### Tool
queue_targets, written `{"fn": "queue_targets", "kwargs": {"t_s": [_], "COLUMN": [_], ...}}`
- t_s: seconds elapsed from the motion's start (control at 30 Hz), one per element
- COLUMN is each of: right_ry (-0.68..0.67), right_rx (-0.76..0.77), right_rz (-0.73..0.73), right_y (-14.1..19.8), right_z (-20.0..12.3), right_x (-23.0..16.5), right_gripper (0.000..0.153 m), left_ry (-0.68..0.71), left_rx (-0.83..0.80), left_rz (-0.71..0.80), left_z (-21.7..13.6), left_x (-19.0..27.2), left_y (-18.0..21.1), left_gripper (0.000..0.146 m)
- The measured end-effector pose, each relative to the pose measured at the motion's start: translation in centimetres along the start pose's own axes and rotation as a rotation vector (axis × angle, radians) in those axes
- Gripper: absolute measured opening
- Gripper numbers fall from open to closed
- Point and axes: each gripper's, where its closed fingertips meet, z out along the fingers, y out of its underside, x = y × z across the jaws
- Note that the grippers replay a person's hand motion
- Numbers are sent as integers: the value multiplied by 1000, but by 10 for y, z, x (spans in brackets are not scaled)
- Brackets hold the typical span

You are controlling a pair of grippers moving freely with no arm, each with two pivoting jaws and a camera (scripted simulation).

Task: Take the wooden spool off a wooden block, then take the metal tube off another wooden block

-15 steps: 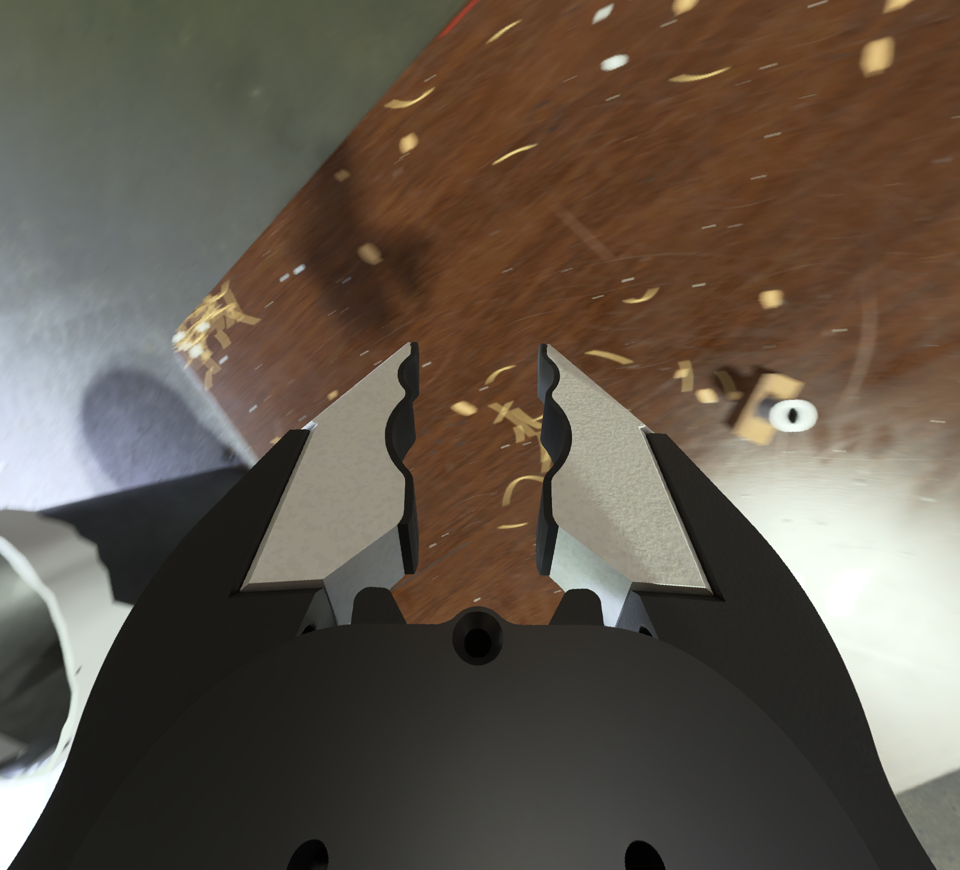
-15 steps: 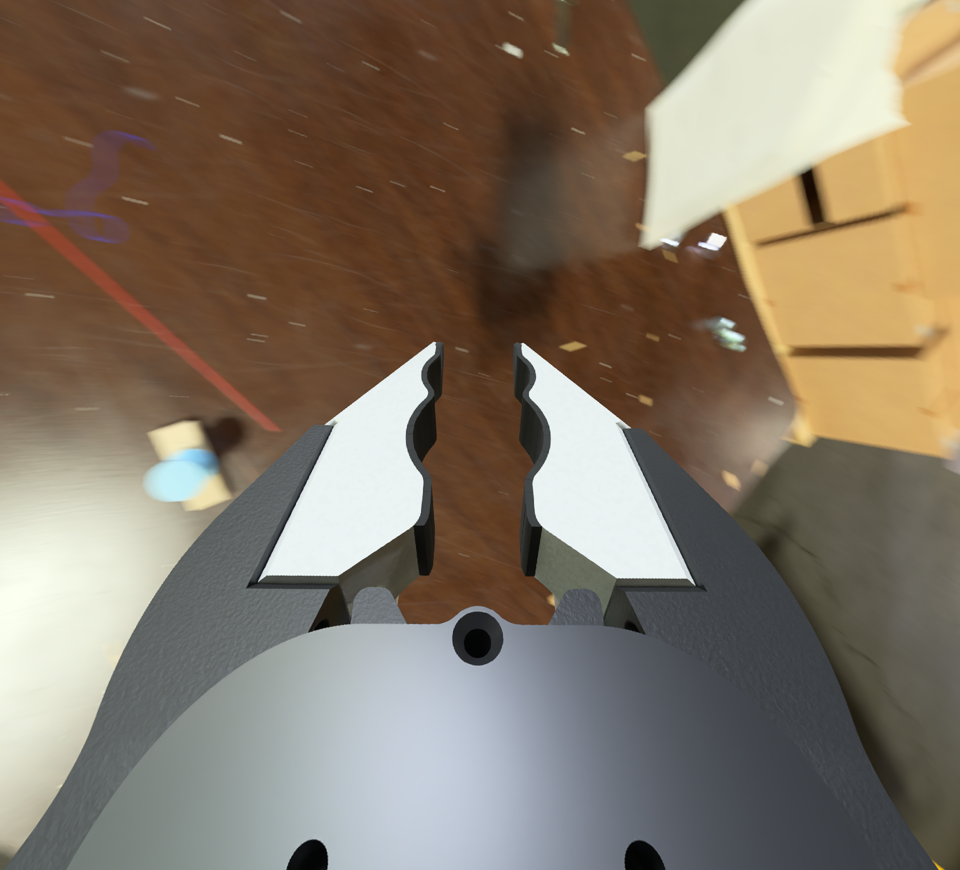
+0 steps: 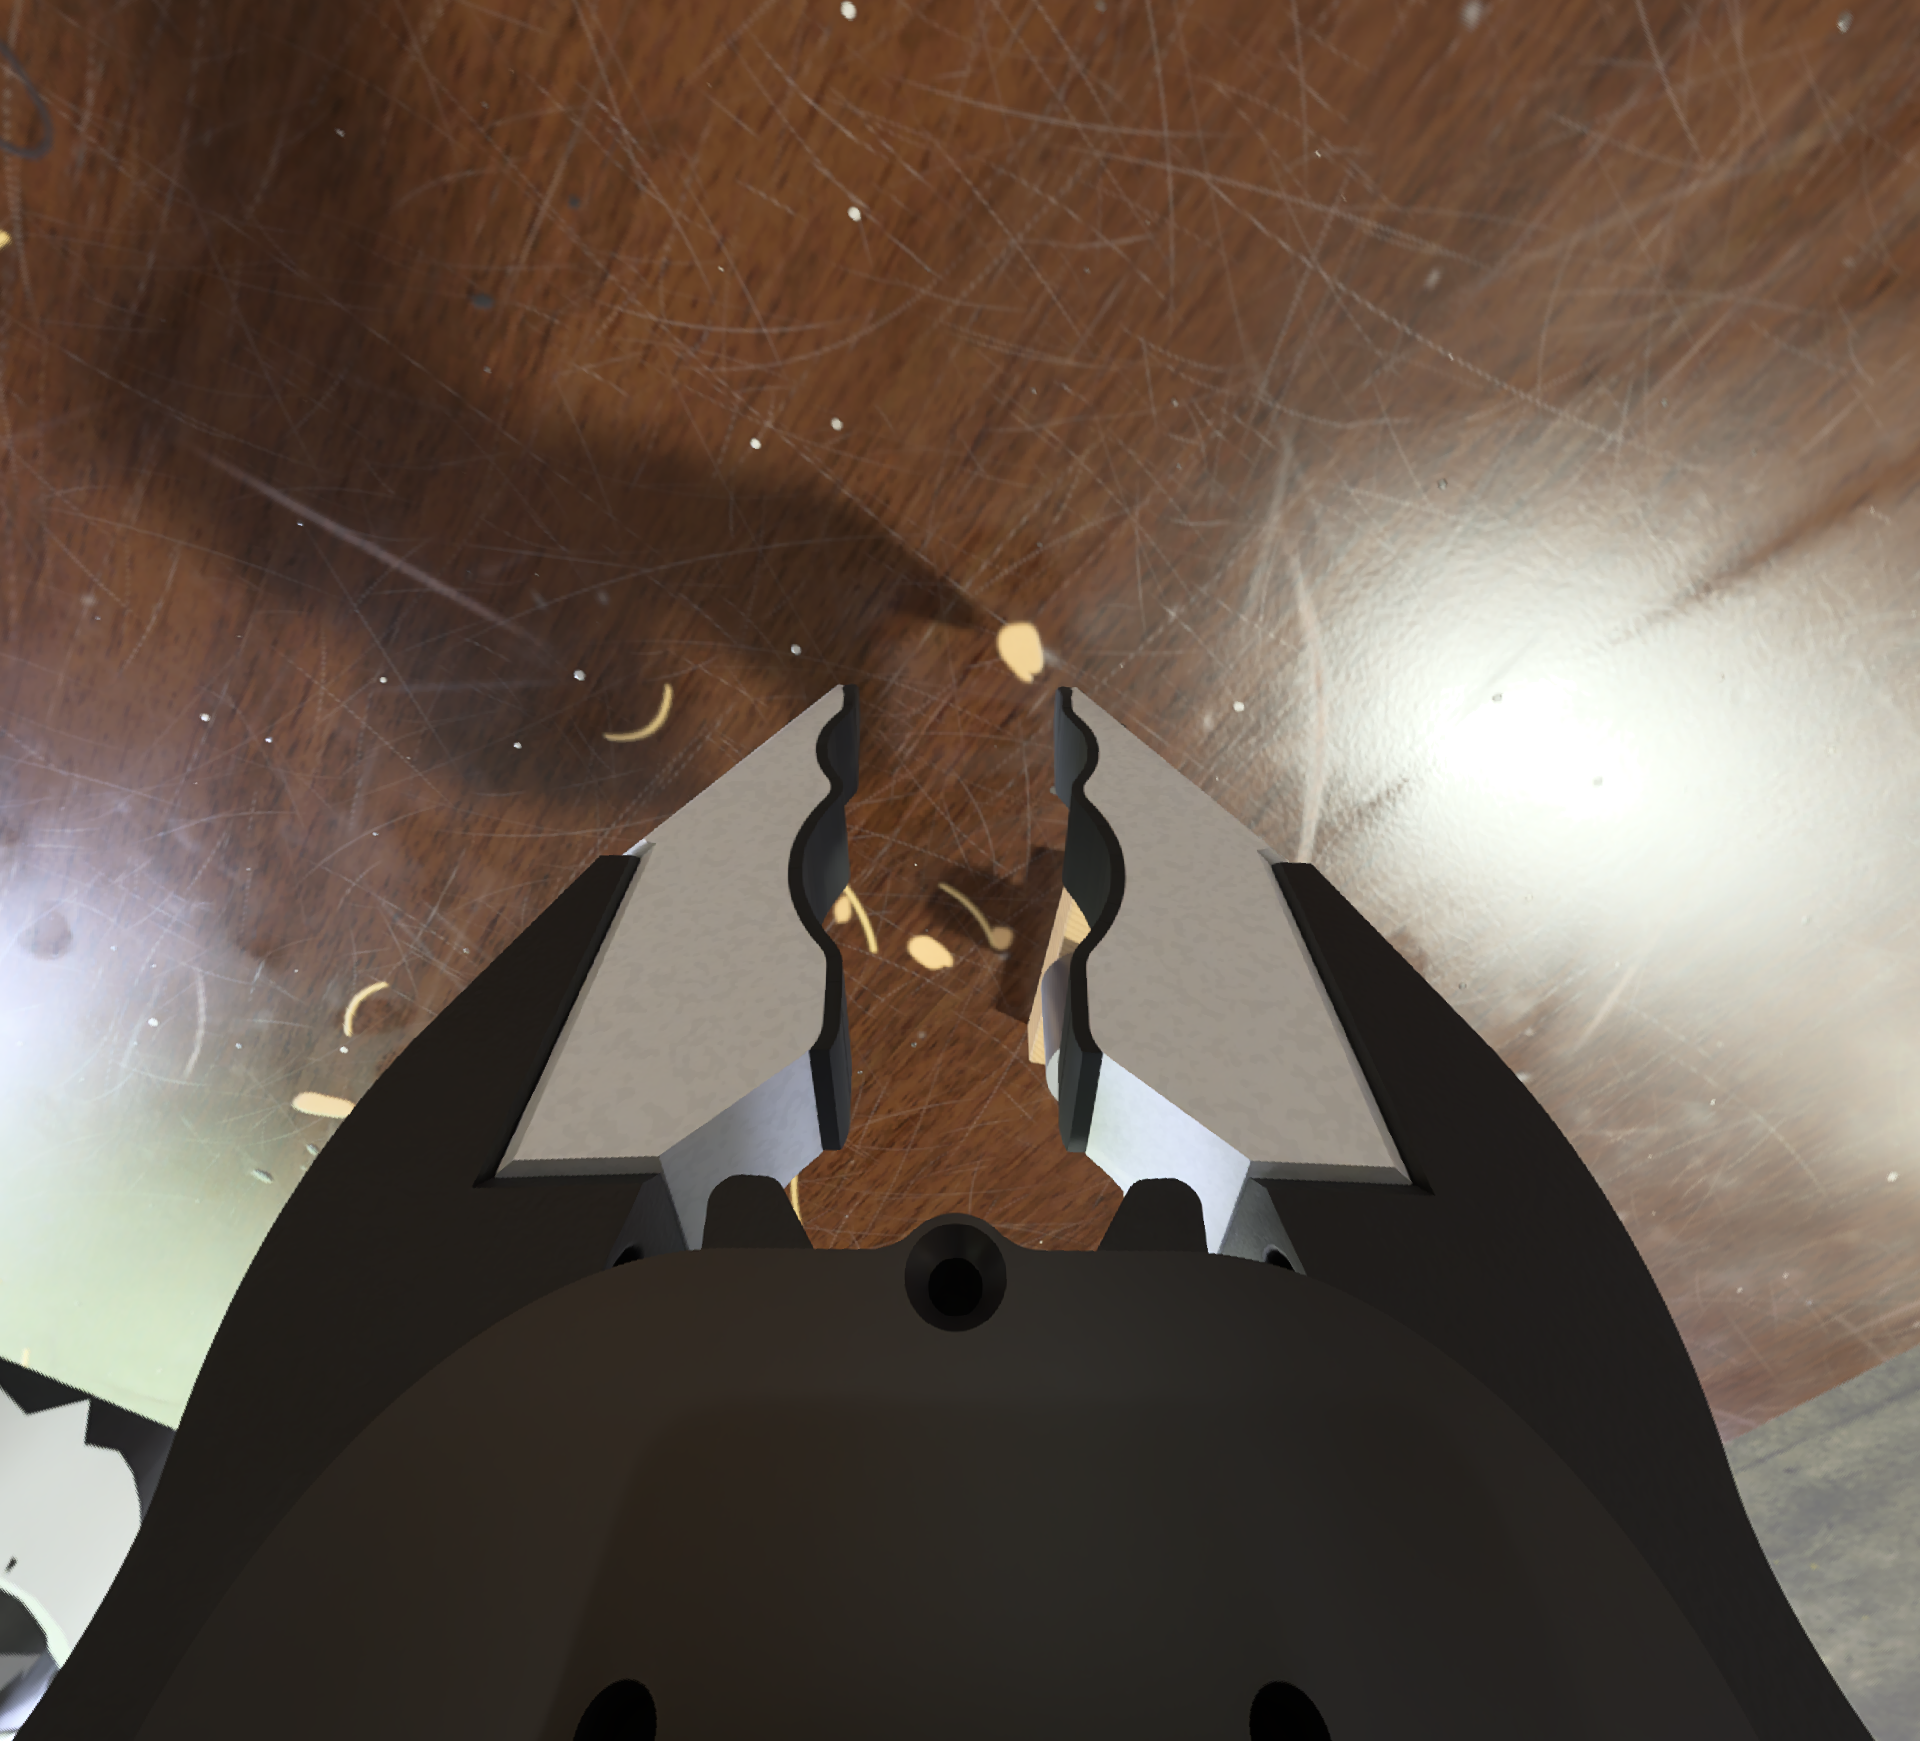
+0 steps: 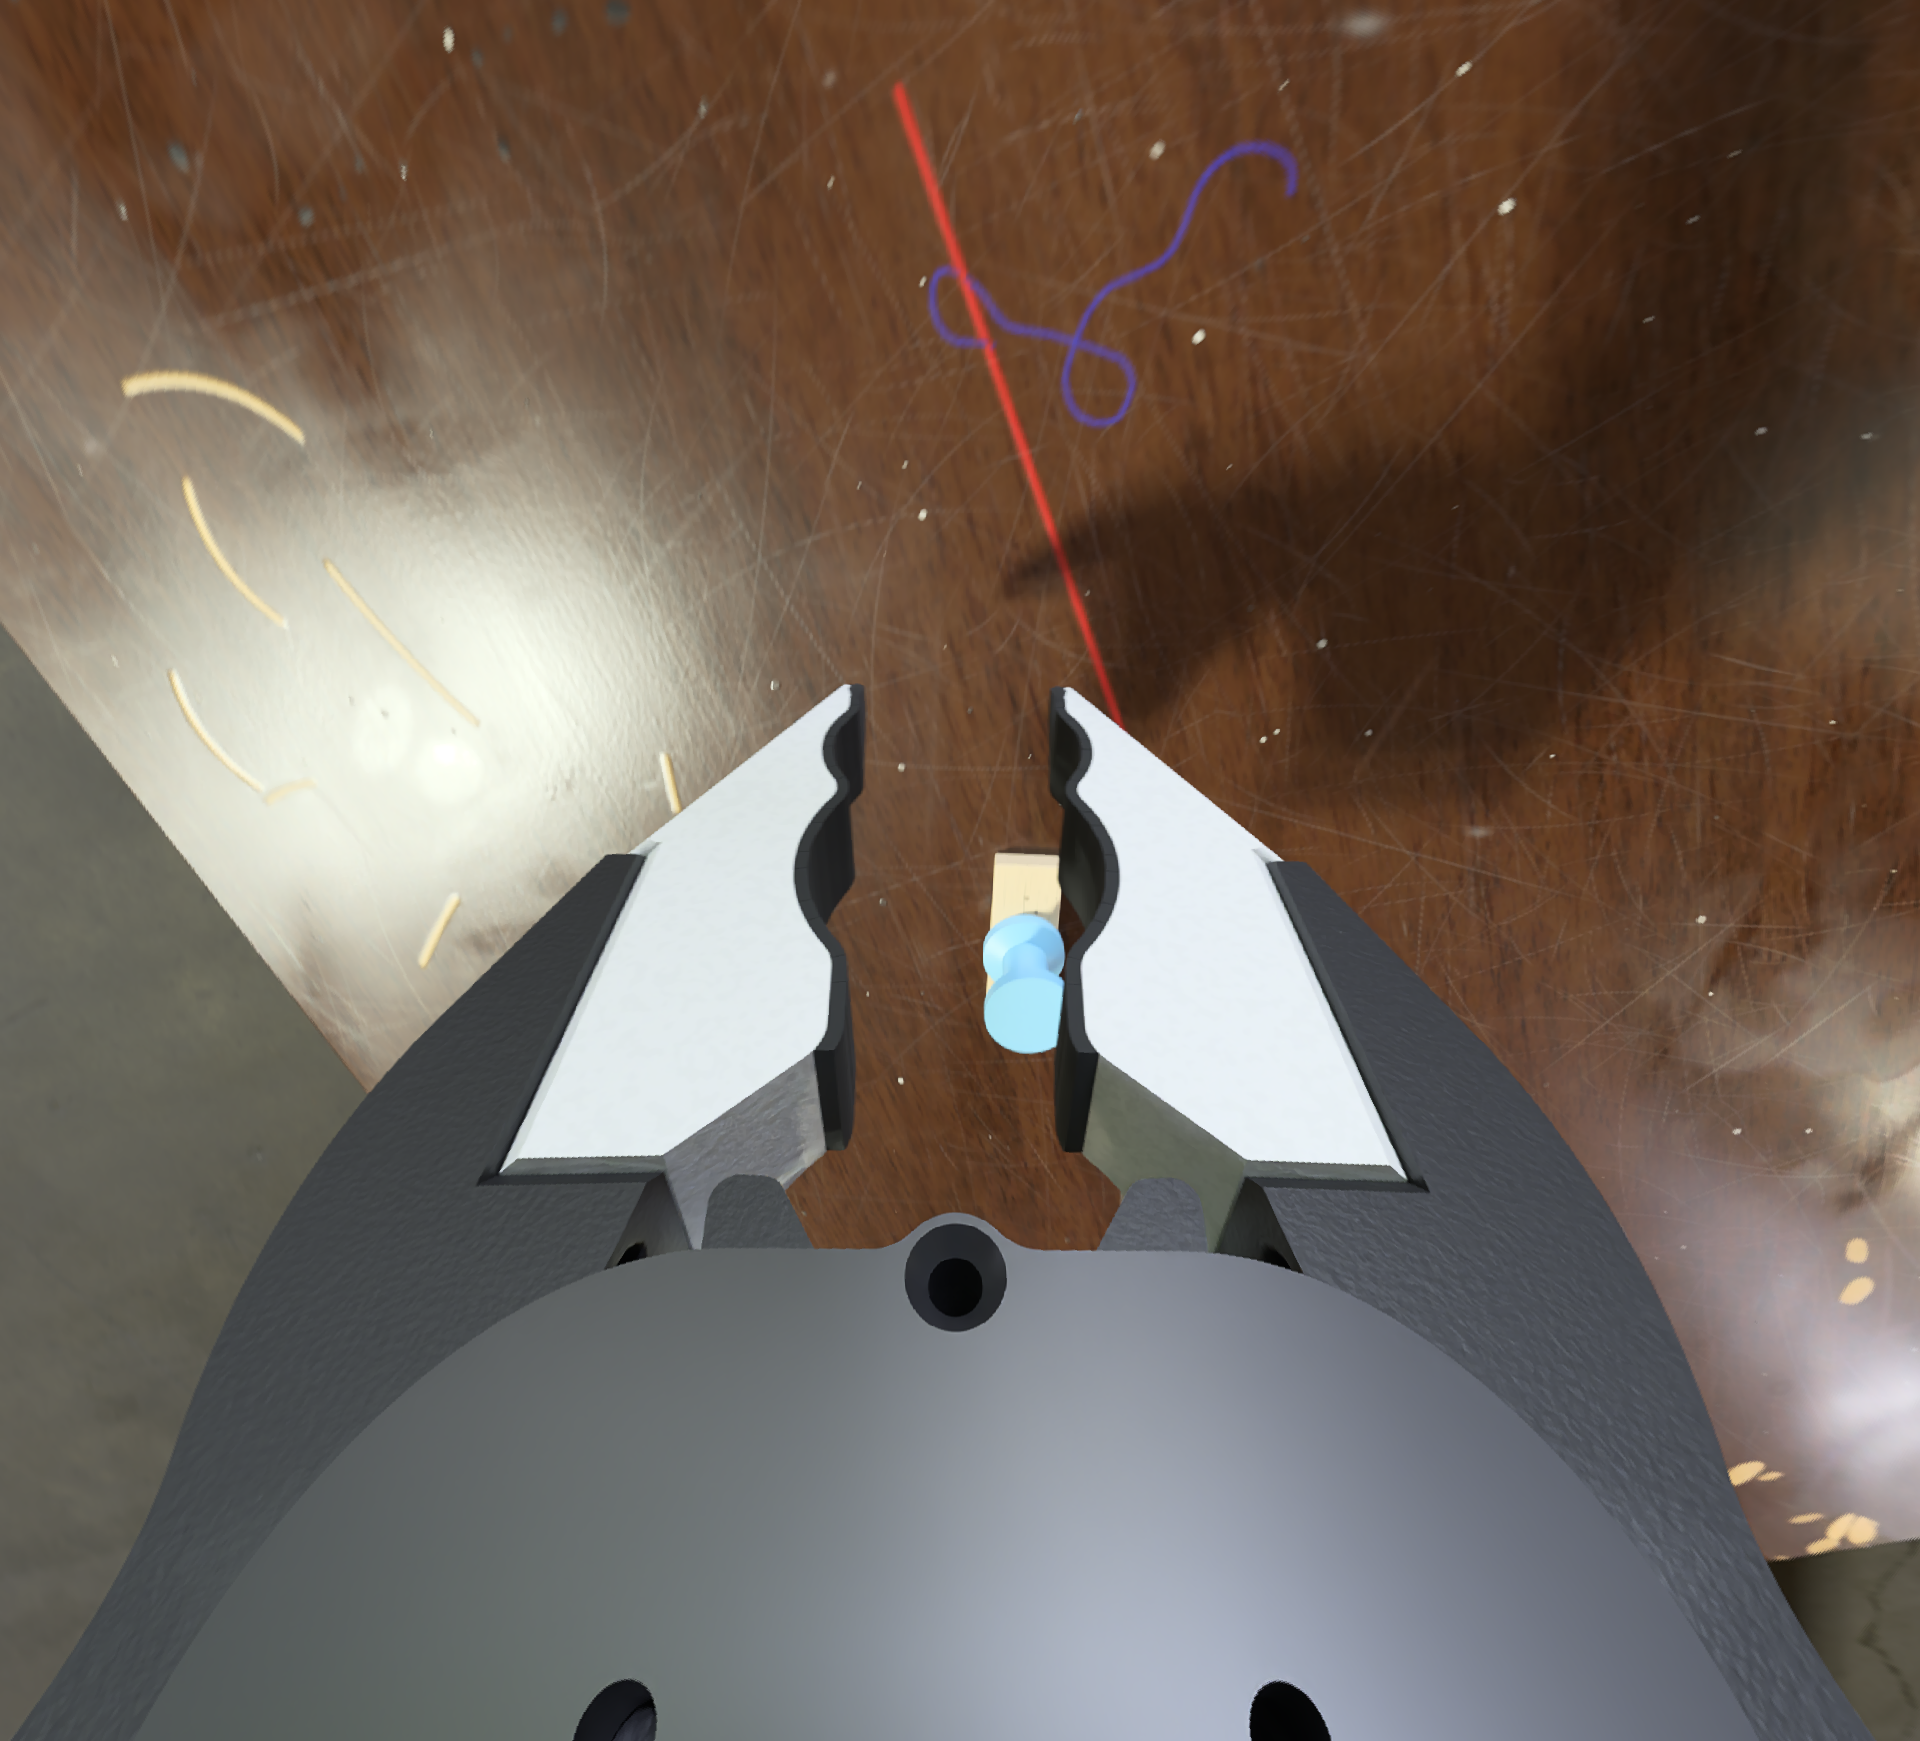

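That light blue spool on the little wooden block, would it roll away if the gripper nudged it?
Probably. The spool has round flanges and a narrow waist, so knocked flat it would likely roll across the table. It looks small against its wooden block, so probably light. The waist may seat well in the open right gripper.

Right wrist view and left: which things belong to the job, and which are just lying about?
Job:
- light blue spool on a wooden block, between the open right claw
- second wooden block, mostly hidden behind the open left claw

Lying about:
- red line
- purple thread
- wood shavings
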Motion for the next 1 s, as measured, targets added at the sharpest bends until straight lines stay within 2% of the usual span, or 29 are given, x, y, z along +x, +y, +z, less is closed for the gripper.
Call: {"fn": "queue_targets", "kwargs": {"t_s": [0.1, 0.23, 0.33, 0.4, 0.47, 0.5, 0.6, 0.7, 0.87, 1.0], "right_ry": [27, 119, 192, 210, 226, 236, 257, 261, 224, 242], "right_rx": [-42, -142, -142, -101, -94, -103, -138, -154, -154, -177], "right_rz": [-29, -16, 18, 41, 51, 49, 37, 15, -4, 4], "right_y": [15, 54, 72, 75, 78, 80, 88, 93, 94, 106], "right_z": [0, -10, -17, -18, -15, -13, -8, -3, 5, 2], "right_x": [2, 15, 20, 19, 19, 20, 23, 25, 23, 33], "right_gripper": [21, 19, 33, 47, 54, 57, 57, 48, 23, 23], "left_ry": [28, 80, 38, 30, -31, -65, -84, -58, -78, -48], "left_rx": [-14, -128, -146, -64, 16, 55, 151, 84, 12, 3], "left_rz": [58, 137, 136, 106, 85, 84, 77, 99, 157, 216], "left_z": [-2, -11, -22, -29, -37, -42, -51, -39, -18, -21], "left_x": [6, 18, 20, 23, 18, 16, 14, 19, 26, 28], "left_y": [12, 51, 71, 70, 65, 62, 55, 65, 75, 87], "left_gripper": [33, 33, 36, 46, 58, 59, 53, 43, 27, 23]}}
